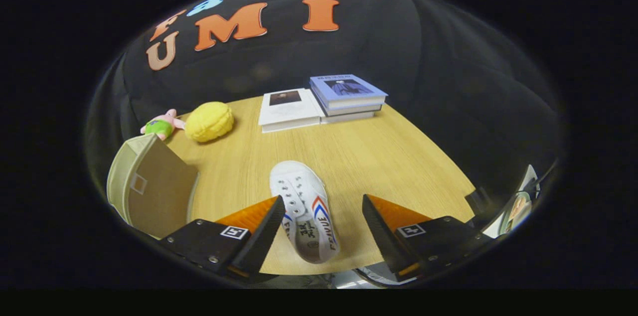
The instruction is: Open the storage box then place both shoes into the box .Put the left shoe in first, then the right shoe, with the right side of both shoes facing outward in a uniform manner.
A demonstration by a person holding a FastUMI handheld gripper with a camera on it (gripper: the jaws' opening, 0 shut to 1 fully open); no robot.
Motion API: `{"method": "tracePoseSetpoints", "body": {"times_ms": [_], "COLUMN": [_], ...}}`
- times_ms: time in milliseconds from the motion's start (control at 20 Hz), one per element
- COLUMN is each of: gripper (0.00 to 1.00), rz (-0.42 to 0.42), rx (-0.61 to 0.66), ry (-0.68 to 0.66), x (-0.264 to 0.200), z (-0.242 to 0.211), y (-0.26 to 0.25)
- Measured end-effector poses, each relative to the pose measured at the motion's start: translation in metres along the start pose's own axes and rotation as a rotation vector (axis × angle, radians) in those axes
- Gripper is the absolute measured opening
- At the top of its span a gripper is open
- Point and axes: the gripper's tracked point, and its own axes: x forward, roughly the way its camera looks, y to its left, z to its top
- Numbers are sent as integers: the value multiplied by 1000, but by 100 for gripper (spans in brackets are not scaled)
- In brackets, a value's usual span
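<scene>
A white canvas shoe point(305, 206) with red and blue stripes on its side lies on the wooden table point(379, 156), toe pointing away from me. Its heel end sits between my fingers, closer to the left one. My gripper point(324, 206) is open, held above the shoe, with neither finger touching it. The beige fabric storage box point(149, 186) stands to the left of the left finger; I see its flat panel and a small tab, and cannot tell whether it is open.
Beyond the shoe, a stack of books point(319, 101) rests at the table's far edge. A yellow plush point(209, 121) and a small pink and green plush toy point(160, 125) lie behind the box. The table's right edge drops off past the right finger.
</scene>
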Motion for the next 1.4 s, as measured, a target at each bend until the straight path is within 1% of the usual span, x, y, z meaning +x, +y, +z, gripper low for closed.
{"method": "tracePoseSetpoints", "body": {"times_ms": [200,250,450,500,550,600,650,750,800,850,1000,1100,1400], "gripper": [79,77,66,59,54,37,30,12,4,1,0,0,0], "rz": [-2,2,49,60,65,57,56,48,39,32,31,56,152], "rx": [20,26,37,49,73,97,106,124,171,211,323,365,350], "ry": [84,103,160,166,179,187,191,178,160,159,159,143,22], "x": [25,29,42,45,48,48,49,49,48,45,30,20,-32], "z": [-33,-39,-57,-57,-59,-59,-59,-57,-52,-51,-40,-25,30], "y": [-6,-5,2,4,6,6,5,0,-1,0,8,18,77]}}
